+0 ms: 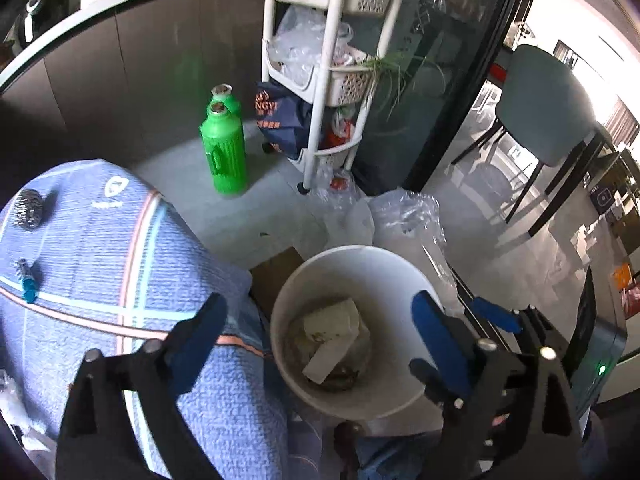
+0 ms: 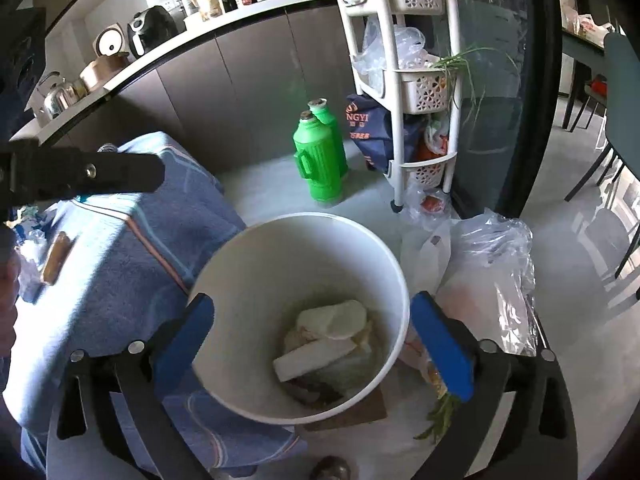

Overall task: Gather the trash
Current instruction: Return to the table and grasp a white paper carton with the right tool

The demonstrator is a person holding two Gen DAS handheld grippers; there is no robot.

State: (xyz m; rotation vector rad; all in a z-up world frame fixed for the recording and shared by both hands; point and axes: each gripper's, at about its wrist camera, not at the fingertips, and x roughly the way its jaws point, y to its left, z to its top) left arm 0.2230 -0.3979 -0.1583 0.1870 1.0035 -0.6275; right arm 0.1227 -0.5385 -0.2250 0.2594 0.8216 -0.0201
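A white bin (image 2: 304, 320) is standing on the floor, and everything here is placed relative to it. Inside it, at the bottom, pale scraps of trash (image 2: 332, 332) are lying in a loose pile, among them a flat white block and a rounded pale piece. The right gripper (image 2: 324, 340) is hovering directly above the bin's mouth with its blue pads spread wide on either side of the rim, nothing lying between them. The left gripper (image 1: 324, 320) is also hanging over the bin, its jaws standing wide and empty, one finger above the bin's rim and the other over the blue towel. That blue striped towel (image 1: 120, 248) is covering a low bench just beside the bin, touching its wall, with a steel scourer (image 1: 26, 210) and a small blue-handled tool (image 1: 27, 286) resting on it. On the far side of the bin from the towel, crumpled clear plastic bags (image 2: 488, 256) are sitting against it. Beyond the bin, two green flasks (image 2: 320, 160) are standing upright by the dark cabinets, next to a white basket rack (image 2: 416, 88).
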